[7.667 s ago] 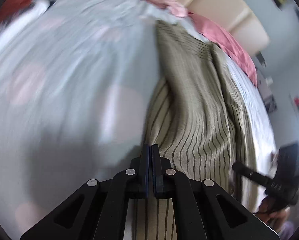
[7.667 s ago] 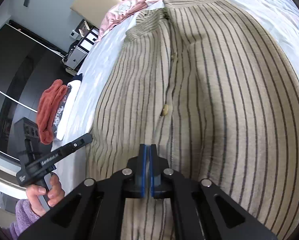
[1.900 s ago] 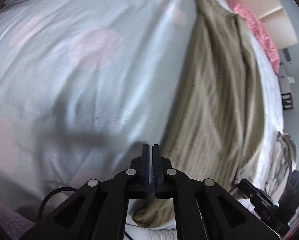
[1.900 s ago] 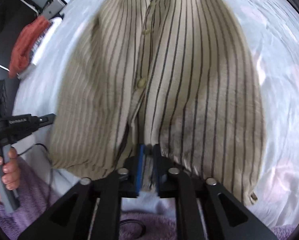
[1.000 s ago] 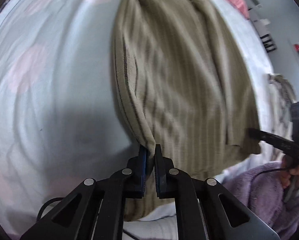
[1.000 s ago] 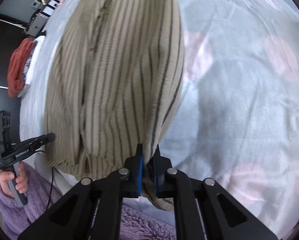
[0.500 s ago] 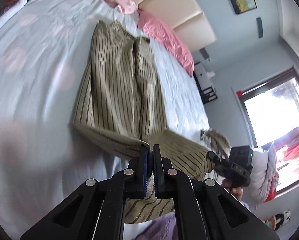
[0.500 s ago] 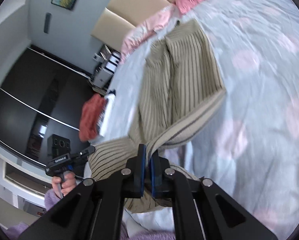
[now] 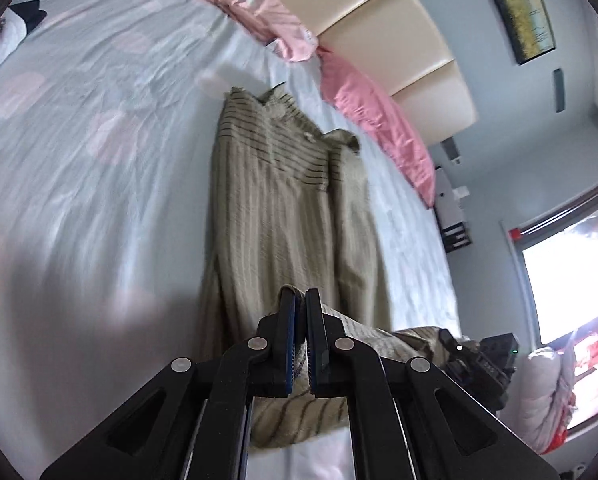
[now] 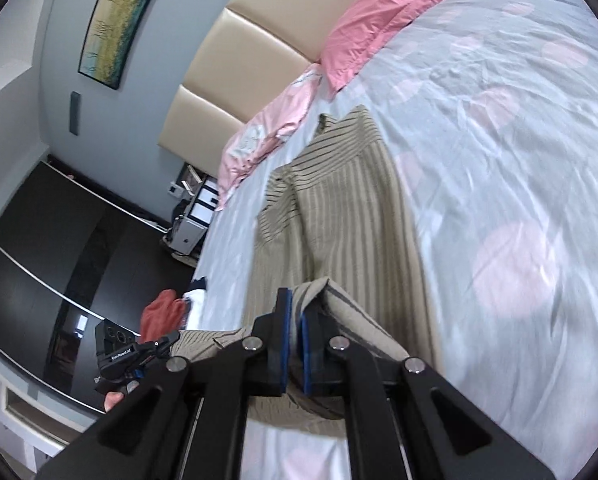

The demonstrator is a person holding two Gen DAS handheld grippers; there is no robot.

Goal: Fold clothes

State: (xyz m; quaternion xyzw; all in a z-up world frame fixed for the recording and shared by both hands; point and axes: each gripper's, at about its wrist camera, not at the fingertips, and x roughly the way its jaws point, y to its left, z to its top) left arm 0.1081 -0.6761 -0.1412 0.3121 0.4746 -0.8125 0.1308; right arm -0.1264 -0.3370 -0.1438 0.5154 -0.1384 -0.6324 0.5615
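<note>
A beige shirt with dark stripes (image 9: 283, 216) (image 10: 339, 216) lies lengthwise on the bed, its collar toward the headboard. My left gripper (image 9: 301, 296) is shut on one corner of the shirt's hem, which it holds above the bed. My right gripper (image 10: 293, 300) is shut on the other hem corner. The hem hangs as a band between the two grippers, over the lower part of the shirt. In the left wrist view the right gripper (image 9: 479, 356) shows at lower right. The left gripper (image 10: 131, 354), with a hand on it, appears at lower left in the right wrist view.
The bed sheet (image 9: 79, 152) (image 10: 519, 160) is pale blue with pink spots. Pink pillows (image 9: 375, 116) (image 10: 379, 12) lie against a cream headboard (image 10: 267, 52). A red and white clothes pile (image 10: 167, 312) sits at the bed's edge. A window (image 9: 571, 276) and a white duvet (image 9: 547, 392) are at the right.
Both grippers, shut on the hem corners, have lifted the hem off the bed and carried it forward toward the collar. The cameras tilted up, so the headboard and walls came into view.
</note>
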